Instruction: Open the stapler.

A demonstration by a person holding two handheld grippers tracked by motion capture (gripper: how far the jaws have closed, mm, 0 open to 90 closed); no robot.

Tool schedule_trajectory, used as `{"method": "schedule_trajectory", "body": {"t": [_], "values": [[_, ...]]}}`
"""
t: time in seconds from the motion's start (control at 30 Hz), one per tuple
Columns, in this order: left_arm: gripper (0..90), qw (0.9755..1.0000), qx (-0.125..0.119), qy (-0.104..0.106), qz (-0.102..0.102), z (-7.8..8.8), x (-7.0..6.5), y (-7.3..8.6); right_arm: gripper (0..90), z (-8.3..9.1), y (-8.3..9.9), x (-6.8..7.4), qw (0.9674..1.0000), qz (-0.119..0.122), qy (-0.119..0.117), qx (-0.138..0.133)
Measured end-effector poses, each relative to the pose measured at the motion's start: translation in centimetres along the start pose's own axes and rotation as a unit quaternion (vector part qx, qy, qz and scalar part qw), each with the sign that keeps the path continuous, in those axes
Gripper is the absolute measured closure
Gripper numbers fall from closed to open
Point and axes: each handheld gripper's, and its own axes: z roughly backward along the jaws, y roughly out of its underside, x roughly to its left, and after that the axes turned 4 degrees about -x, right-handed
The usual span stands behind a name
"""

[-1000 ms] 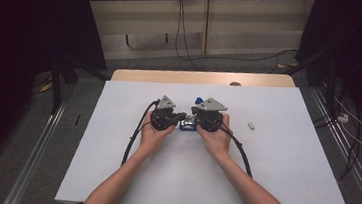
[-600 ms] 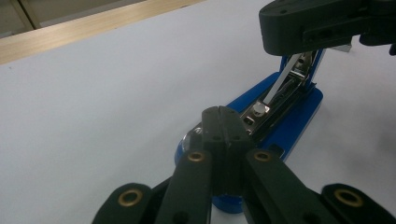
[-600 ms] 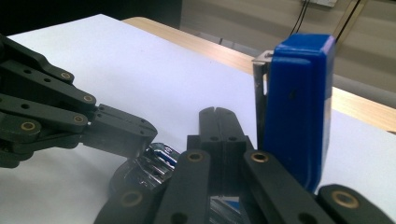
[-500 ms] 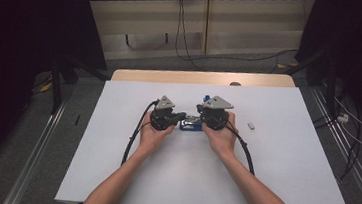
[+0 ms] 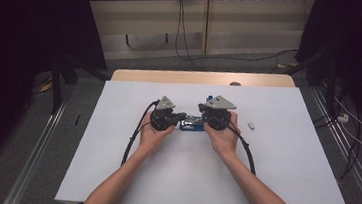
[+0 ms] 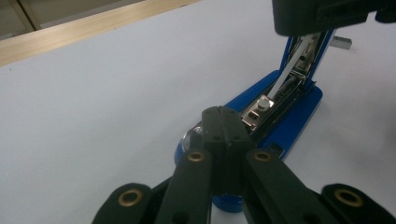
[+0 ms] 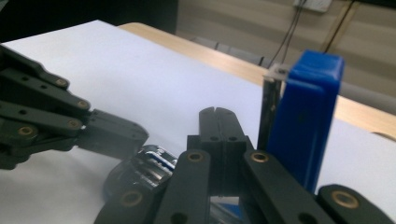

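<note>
Blue stapler (image 5: 193, 125) sits mid-table on the white sheet, top arm swung upright; left gripper (image 6: 224, 122) clenched empty on its base end, right gripper (image 7: 217, 122) clenched empty beside the raised arm (image 7: 306, 116): pin base, nudge arm slowly, don't let it snap.

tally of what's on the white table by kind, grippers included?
Blue stapler, lid swung open: 1
Small grey strip of staples, lying apart to the right: 1
Handheld grippers, left gripper and right gripper, fingers shut, both at the stapler: 2
Total: 4
</note>
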Motion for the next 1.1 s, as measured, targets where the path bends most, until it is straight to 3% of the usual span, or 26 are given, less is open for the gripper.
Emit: {"method": "schedule_trajectory", "body": {"t": [0.57, 0.73, 1.1], "values": [[90.0, 1.0, 0.0, -0.001, -0.002, 0.0, -0.1, 0.0, 90.0, 0.5, 0.0, -0.6, 1.0, -0.002, 0.008, -0.001], [90.0, 1.0, -0.002, -0.002, -0.005, 0.0, -0.1, 0.0, 90.0, 1.0, 0.4, -1.2, 0.9998, -0.014, 0.013, -0.011], [90.0, 1.0, -0.001, -0.003, -0.006, 0.0, -0.1, 0.0, 90.0, 1.6, 0.5, -2.1, 0.9997, -0.017, 0.016, 0.0]]}}
